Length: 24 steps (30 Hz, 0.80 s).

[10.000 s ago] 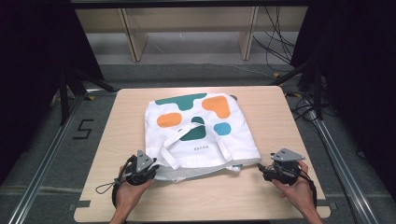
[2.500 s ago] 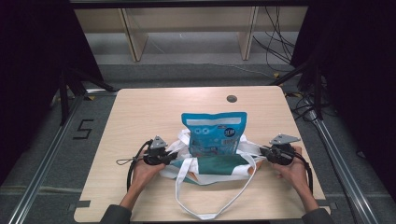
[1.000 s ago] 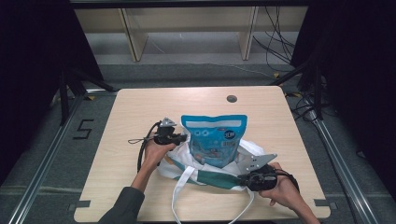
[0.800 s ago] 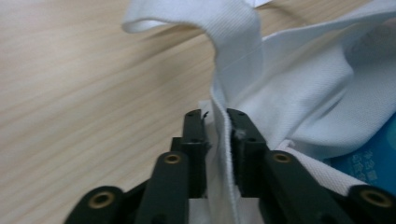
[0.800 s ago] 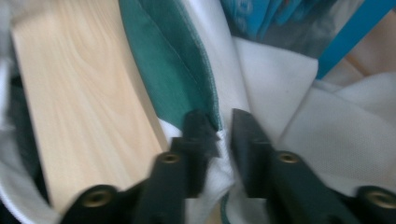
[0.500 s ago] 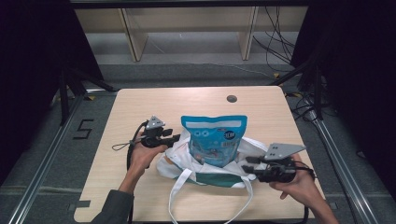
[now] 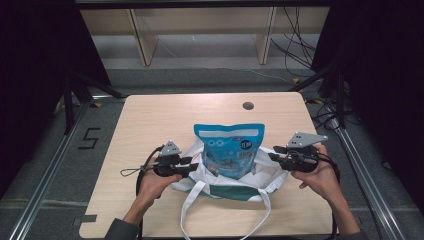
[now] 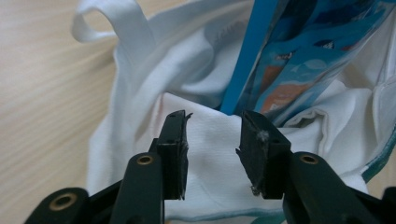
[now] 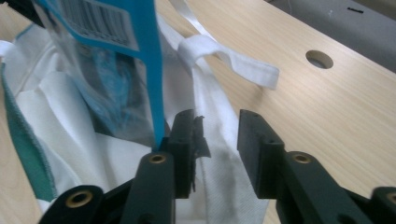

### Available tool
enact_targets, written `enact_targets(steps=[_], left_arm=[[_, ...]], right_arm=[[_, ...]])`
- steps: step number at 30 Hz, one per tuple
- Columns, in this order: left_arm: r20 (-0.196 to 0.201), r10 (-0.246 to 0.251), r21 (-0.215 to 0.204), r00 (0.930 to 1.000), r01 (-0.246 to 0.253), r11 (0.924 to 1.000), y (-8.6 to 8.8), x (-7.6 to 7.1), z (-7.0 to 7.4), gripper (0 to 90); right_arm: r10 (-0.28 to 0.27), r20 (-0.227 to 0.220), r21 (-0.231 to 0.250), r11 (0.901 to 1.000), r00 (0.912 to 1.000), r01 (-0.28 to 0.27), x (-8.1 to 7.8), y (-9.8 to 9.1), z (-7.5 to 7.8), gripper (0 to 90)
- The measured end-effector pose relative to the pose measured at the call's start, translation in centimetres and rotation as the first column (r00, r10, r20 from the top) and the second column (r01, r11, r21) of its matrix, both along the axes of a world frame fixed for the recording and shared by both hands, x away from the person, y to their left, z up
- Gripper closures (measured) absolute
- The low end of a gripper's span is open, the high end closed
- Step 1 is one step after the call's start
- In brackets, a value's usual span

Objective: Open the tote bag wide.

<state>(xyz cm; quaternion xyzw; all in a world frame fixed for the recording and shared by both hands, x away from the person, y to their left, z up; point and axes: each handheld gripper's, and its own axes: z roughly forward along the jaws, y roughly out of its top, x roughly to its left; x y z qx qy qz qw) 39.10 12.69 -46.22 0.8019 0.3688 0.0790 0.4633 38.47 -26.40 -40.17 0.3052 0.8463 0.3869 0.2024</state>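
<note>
Two white straps (image 7: 192,210) of a cloth bag (image 7: 225,182) hang toward the near edge of the tabletop (image 7: 150,115). The bag is white with green trim and lies in the middle. The left tongs (image 7: 196,166) are apart at the bag's left side, with white cloth between the jaws. The right tongs (image 7: 271,156) are apart at its right edge. A blue snack pack (image 7: 230,150) stands in the bag. Farther back is a round hole (image 7: 248,105).

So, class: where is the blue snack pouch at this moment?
In the high view the blue snack pouch stands near the table's middle, its lower part tucked into the white tote bag, between the left gripper and the right gripper.
</note>
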Motion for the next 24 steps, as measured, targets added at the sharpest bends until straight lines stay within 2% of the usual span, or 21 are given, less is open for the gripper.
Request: enact_targets(steps=[1, 2, 3, 4, 5, 6, 7, 9, 10, 11, 13, 14, 17, 20, 21, 23, 24], left_arm=[[-0.019, -0.007, -0.017, 0.9998, 0.007, 0.9998, -0.3, 0.0, -0.2, 58.5], [-0.024, -0.01, -0.013, 0.9997, 0.01, 0.9999, -0.6, 0.0, -0.3, 56.6], [-0.033, -0.002, 0.013, 0.9995, 0.002, 0.9999, -1.0, 0.0, -0.5, 53.4], [-0.033, 0.001, 0.053, 0.9995, 0.001, 0.9986, -1.2, 0.0, -0.7, 49.9], [-0.041, 0.007, 0.05, 0.9991, -0.005, 0.9987, -1.3, -0.1, -1.0, 49.1], [-0.045, 0.013, 0.054, 0.9989, -0.011, 0.9985, -1.4, -0.1, -1.2, 49.9], [-0.044, 0.002, 0.071, 0.999, 0.002, 0.9975, -1.4, -0.2, -1.4, 51.7], [-0.016, -0.009, 0.136, 0.9998, 0.012, 0.9906, -1.4, -0.5, -1.9, 55.6], [-0.006, -0.012, 0.148, 0.9999, 0.012, 0.9889, -1.4, -0.8, -2.1, 60.8], [0.016, -0.031, 0.197, 0.9994, 0.027, 0.9799, -1.2, -1.1, -2.1, 67.7], [0.065, -0.055, 0.277, 0.9964, 0.035, 0.9602, -1.1, -1.4, -2.1, 83.7], [0.076, -0.065, 0.285, 0.995, 0.041, 0.9577, -0.9, -1.5, -2.2, 89.0], [0.072, -0.07, 0.315, 0.9949, 0.044, 0.9481, -0.9, -1.5, -2.8, 89.6], [0.054, -0.057, 0.301, 0.9969, 0.038, 0.9527, -0.7, -1.1, -3.5, 89.7], [0.057, -0.067, 0.313, 0.9961, 0.046, 0.9487, -0.6, -0.9, -3.7, 89.7], [0.048, -0.055, 0.315, 0.9973, 0.037, 0.9483, -0.6, -0.9, -4.0, 89.7], [0.047, -0.046, 0.308, 0.9978, 0.03, 0.9509, -0.6, -1.0, -3.9, 89.6]], right_arm=[[-0.003, -0.013, -0.004, 1.0, 0.9999, 0.003, 0.1, -0.1, -0.1, 73.7], [0.001, -0.014, 0.001, 1.0, 0.9999, -0.001, 0.3, 0.0, -0.3, 76.2], [0.005, -0.012, -0.009, 0.9999, 0.9999, -0.005, 0.6, -0.1, -0.3, 79.0], [-0.003, 0.009, -0.016, 0.9999, 1.0, 0.003, 0.7, -0.1, -0.4, 81.1], [-0.017, 0.01, -0.012, 0.9998, 0.9998, 0.017, 0.8, -0.1, -0.4, 83.0], [-0.019, 0.018, -0.026, 0.9995, 0.9997, 0.019, 1.1, -0.2, -0.4, 84.5], [-0.043, 0.021, -0.018, 0.9989, 0.9989, 0.043, 1.2, -0.2, -0.4, 85.7], [-0.071, 0.026, -0.028, 0.997, 0.9971, 0.072, 2.0, -0.5, -0.6, 87.2], [-0.096, 0.035, -0.034, 0.9947, 0.9948, 0.097, 2.4, -0.6, -0.9, 87.8], [-0.109, 0.047, -0.041, 0.993, 0.993, 0.11, 3.1, -0.8, -1.2, 88.2], [-0.133, 0.036, -0.057, 0.9892, 0.9905, 0.135, 4.3, -1.1, -2.3, 88.6], [-0.155, 0.014, -0.058, 0.986, 0.9877, 0.156, 4.8, -1.1, -3.0, 88.5], [-0.172, -0.028, -0.08, 0.9824, 0.9847, 0.169, 6.2, -1.3, -5.4, 88.3], [-0.189, -0.073, -0.111, 0.9774, 0.9793, 0.18, 6.8, -1.2, -7.7, 88.3], [-0.189, -0.08, -0.113, 0.9772, 0.9787, 0.179, 7.0, -1.2, -8.4, 88.4], [-0.198, -0.102, -0.102, 0.9769, 0.9749, 0.188, 7.4, -1.3, -9.2, 88.6], [-0.198, -0.109, -0.104, 0.9769, 0.9742, 0.187, 7.4, -1.2, -9.4, 88.7]])
